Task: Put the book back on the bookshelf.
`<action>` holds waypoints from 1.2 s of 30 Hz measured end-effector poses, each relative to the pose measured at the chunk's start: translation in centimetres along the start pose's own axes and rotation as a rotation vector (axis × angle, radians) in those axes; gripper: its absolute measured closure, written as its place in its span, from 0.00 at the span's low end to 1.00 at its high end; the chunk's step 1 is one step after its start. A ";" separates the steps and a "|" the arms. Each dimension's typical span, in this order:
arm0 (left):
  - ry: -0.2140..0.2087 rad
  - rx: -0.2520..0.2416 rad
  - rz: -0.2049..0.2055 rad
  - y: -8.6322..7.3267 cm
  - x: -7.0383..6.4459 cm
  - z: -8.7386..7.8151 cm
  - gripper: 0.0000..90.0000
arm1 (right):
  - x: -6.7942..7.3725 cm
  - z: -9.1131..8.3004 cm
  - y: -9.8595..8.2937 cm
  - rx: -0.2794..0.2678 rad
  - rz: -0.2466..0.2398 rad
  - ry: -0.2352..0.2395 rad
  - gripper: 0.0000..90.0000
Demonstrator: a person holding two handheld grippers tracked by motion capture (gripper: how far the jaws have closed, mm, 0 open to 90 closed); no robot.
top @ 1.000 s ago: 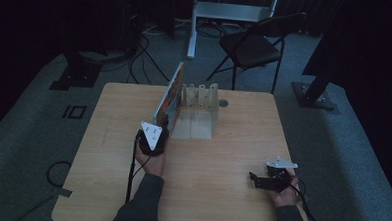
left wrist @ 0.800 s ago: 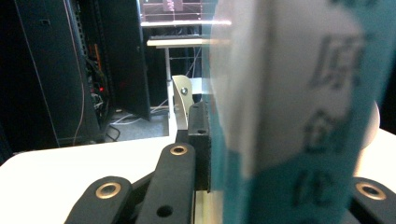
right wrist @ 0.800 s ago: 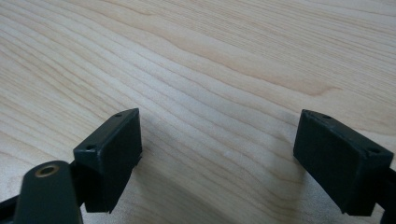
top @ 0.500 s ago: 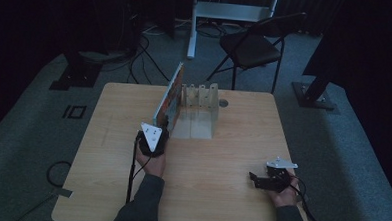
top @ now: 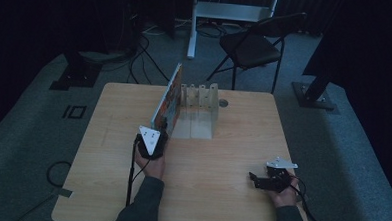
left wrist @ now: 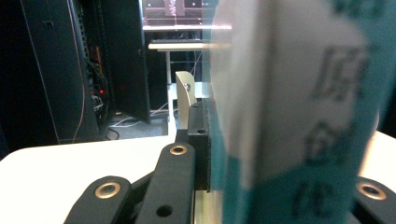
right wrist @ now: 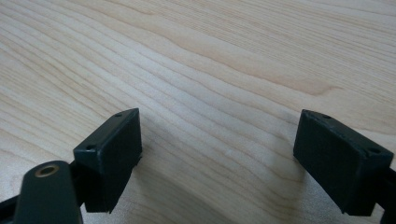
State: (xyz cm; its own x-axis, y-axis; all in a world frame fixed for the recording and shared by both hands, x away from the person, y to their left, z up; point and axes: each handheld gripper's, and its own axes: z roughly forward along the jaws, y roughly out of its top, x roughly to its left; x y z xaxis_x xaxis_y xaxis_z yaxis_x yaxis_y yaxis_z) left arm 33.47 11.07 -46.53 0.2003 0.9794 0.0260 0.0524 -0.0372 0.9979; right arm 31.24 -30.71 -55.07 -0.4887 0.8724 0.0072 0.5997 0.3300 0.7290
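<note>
the left gripper [top: 156,139] is clamped on the near edge of a book [top: 167,97], which stands upright on its edge on the wooden counter [top: 112,152]. in the left gripper view the book [left wrist: 289,112] sits between the two black jaws, its teal and white cover with blurred printed characters pressed flat against the left jaw's pad. the book runs away from the person toward a pale wooden rack [top: 200,105] with upright dividers, and its far end lies at the rack's left side, just beside the first divider; whether it touches cannot be told. the right gripper [top: 253,177] rests low at the near right part of the counter, well apart from the book and rack, held in the person's hand [top: 283,194]. in the right gripper view its jaws stand wide apart over bare wood grain [right wrist: 224,70], holding nothing.
</note>
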 end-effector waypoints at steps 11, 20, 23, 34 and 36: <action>-0.001 -0.002 -0.014 -0.6 0.3 -0.3 0.90 | 0.0 0.0 0.0 -0.002 0.000 0.000 0.16; 0.000 -0.007 -0.026 -0.8 0.7 -0.4 0.89 | 0.0 0.0 0.0 -0.002 -0.001 0.000 0.16; -0.002 -0.011 -0.019 -0.9 0.9 -0.4 0.89 | 0.0 0.0 0.0 -0.002 -0.001 0.001 0.16; 0.000 -0.010 -0.023 -1.3 1.2 -0.3 0.86 | 0.0 0.0 0.0 -0.002 -0.001 0.001 0.16; -0.007 -0.002 -0.028 -1.6 1.1 -0.2 0.84 | 0.0 0.0 0.0 -0.002 -0.001 0.001 0.16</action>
State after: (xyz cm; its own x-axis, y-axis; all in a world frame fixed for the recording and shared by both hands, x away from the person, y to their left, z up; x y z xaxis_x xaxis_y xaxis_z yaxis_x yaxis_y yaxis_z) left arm 33.42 12.29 -48.03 0.2059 0.9786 -0.0027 0.0564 -0.0091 0.9984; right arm 31.20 -30.68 -55.09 -0.4896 0.8719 0.0070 0.5982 0.3300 0.7302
